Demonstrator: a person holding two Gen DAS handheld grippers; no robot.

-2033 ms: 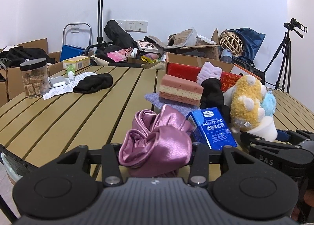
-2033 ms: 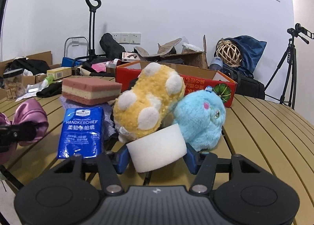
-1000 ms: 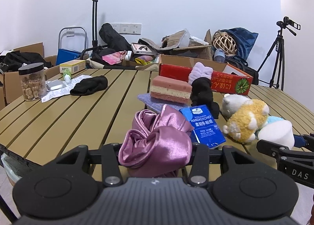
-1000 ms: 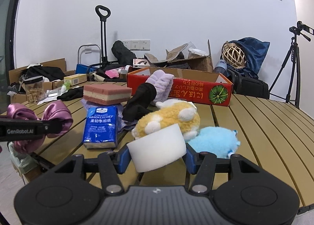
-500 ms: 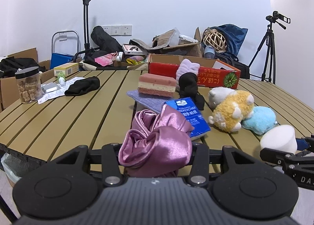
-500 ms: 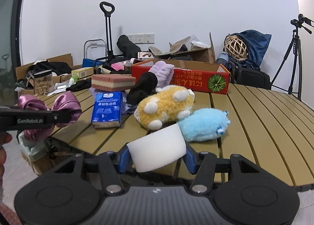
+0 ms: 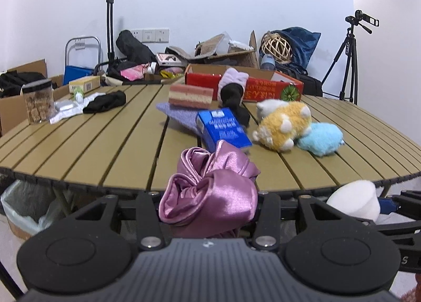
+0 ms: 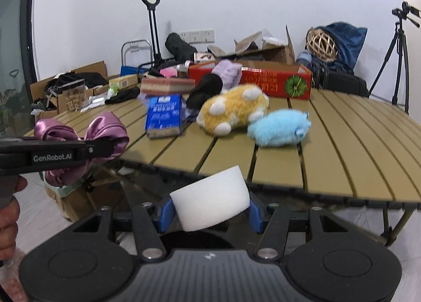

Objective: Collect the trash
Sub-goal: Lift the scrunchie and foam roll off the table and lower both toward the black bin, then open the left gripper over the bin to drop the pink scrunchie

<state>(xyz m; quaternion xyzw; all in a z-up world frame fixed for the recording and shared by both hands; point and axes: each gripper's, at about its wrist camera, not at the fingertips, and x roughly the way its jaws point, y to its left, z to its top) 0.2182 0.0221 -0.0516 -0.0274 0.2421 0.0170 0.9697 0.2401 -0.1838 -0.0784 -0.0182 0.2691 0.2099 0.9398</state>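
My left gripper (image 7: 209,203) is shut on a crumpled pink satin cloth (image 7: 210,191), held just off the near edge of the slatted table (image 7: 105,149). The cloth also shows at the left of the right wrist view (image 8: 79,138). My right gripper (image 8: 210,212) is shut on a white foam cup (image 8: 210,199), held below and in front of the table edge. The cup also shows at the right of the left wrist view (image 7: 355,200). A lined trash bin (image 7: 23,207) stands on the floor under the table's left side.
On the table lie a blue tissue pack (image 7: 223,130), a yellow plush (image 7: 284,123), a blue plush (image 7: 321,138), a pink sponge (image 7: 190,95), a black sock (image 7: 105,102), a jar (image 7: 38,102) and a red box (image 7: 263,86). A tripod (image 7: 350,57) stands at the right.
Both grippers have drawn back from the table with their loads and dropped lower. The table edge now lies in front of them.
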